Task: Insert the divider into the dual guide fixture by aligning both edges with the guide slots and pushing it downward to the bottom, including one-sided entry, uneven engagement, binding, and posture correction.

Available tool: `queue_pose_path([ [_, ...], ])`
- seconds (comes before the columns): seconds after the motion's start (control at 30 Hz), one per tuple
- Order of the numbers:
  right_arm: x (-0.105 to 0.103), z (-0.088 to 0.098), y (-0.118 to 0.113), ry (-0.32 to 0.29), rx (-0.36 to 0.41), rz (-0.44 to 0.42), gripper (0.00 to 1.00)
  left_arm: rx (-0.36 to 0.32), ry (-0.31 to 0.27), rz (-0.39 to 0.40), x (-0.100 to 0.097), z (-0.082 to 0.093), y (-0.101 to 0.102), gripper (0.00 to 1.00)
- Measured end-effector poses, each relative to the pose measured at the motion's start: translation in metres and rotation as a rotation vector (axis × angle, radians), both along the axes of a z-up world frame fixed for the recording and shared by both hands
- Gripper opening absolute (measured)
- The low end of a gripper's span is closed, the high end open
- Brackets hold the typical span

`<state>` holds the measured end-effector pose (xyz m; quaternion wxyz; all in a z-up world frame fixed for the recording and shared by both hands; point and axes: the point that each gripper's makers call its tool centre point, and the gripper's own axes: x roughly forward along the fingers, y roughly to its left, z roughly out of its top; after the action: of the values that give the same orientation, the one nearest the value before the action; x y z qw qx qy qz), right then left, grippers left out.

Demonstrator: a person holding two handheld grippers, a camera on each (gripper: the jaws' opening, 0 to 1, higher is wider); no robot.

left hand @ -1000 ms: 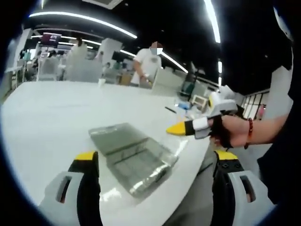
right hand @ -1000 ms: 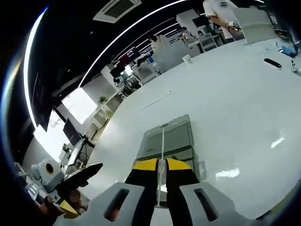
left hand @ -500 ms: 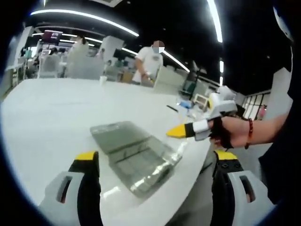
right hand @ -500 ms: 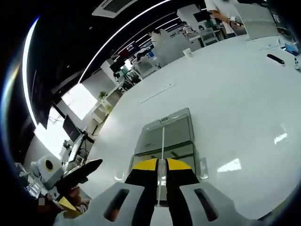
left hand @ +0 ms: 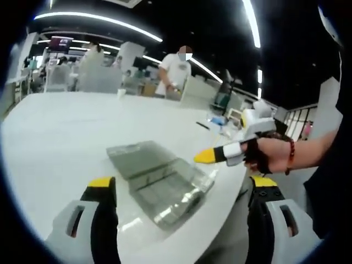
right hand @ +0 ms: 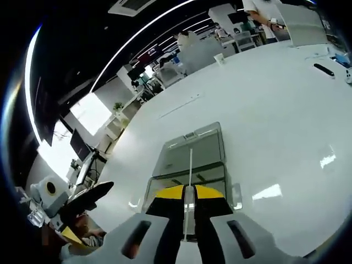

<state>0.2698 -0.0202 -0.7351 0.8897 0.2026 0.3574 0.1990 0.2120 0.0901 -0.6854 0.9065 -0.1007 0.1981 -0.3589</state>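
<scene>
Right hand-held gripper [right hand: 188, 193] is clamping the thin clear divider [right hand: 190, 165] edge-on, and I'm holding it just above the transparent guide fixture [right hand: 192, 159] lying on the white tabletop [right hand: 275, 110]. Left hand-held gripper [left hand: 179, 190] is hanging with jaws spread wide, gripping nothing, near the fixture's corner.

Left gripper [left hand: 181, 190]: I hold it low, jaws spread wide apart, nothing between them.
Right gripper [right hand: 185, 193]: my jaws are pressed together on the thin divider [right hand: 190, 165], seen edge-on.
Right hand [left hand: 273, 155]: wrapped round the right gripper's handle, a bead bracelet at the wrist, yellow tips pointing left.
</scene>
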Motion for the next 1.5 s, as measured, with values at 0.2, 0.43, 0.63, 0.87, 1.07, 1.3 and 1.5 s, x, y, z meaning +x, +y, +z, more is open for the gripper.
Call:
queue_pose_path([
  [0.2, -0.001, -0.006, -0.001, 0.018, -0.005, -0.007, 0.00, 0.015, -0.005, -0.001, -0.001, -0.002, 0.001, 0.94],
  [0.43, 0.001, -0.009, 0.001, 0.019, -0.018, -0.005, 0.00, 0.011, -0.012, 0.005, 0.003, 0.002, 0.006, 0.95],
  [0.63, 0.000, -0.013, 0.003, 0.027, -0.027, 0.000, 0.00, 0.018, -0.016, -0.001, 0.004, 0.003, 0.007, 0.98],
  [0.87, 0.003, -0.015, 0.001, 0.023, -0.048, -0.003, 0.00, 0.023, -0.020, -0.018, 0.001, 0.002, 0.003, 0.99],
  [1.07, 0.003, -0.013, 0.000, 0.009, -0.062, -0.005, 0.00, 0.016, -0.013, -0.023, 0.001, 0.001, 0.002, 0.99],
  [1.3, 0.002, -0.016, 0.002, 0.008, -0.065, 0.002, 0.00, 0.017, -0.014, -0.024, 0.002, 0.002, 0.003, 0.98],
  [1.5, 0.002, -0.017, 0.002, 0.009, -0.070, 0.006, 0.00, 0.019, -0.009, -0.021, 0.002, 0.000, 0.005, 0.98],
])
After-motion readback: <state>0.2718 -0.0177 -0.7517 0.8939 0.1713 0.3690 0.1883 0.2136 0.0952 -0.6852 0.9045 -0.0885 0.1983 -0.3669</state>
